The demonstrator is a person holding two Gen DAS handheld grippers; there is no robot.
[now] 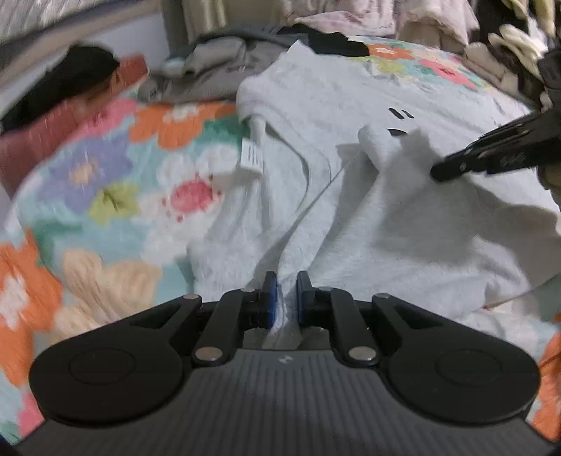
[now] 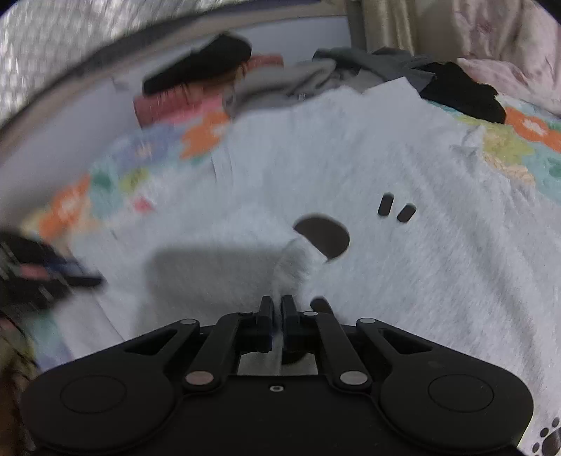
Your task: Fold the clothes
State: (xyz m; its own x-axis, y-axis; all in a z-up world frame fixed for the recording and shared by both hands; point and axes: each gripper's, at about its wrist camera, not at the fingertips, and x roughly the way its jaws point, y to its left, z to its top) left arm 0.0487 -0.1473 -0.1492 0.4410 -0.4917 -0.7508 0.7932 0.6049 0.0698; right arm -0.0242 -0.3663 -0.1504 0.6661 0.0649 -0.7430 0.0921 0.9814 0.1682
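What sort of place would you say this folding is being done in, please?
Most likely a bedroom: the white garment lies on a flower-patterned bedspread, more clothes are heaped behind it, and a curtain hangs beyond.

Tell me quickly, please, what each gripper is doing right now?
Left gripper: shut on the white garment.
Right gripper: shut on the white garment too.

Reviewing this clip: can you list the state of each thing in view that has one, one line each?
Left gripper: shut on the white garment.
Right gripper: shut on the white garment.
White garment: spread on the bed, partly folded, one flap lifted.
White tag: exposed at the garment's edge.
Floral blanket: laid flat under the garment.
Grey clothes: unfolded, heaped behind.
Black garment: crumpled, lying at the white garment's far edge.
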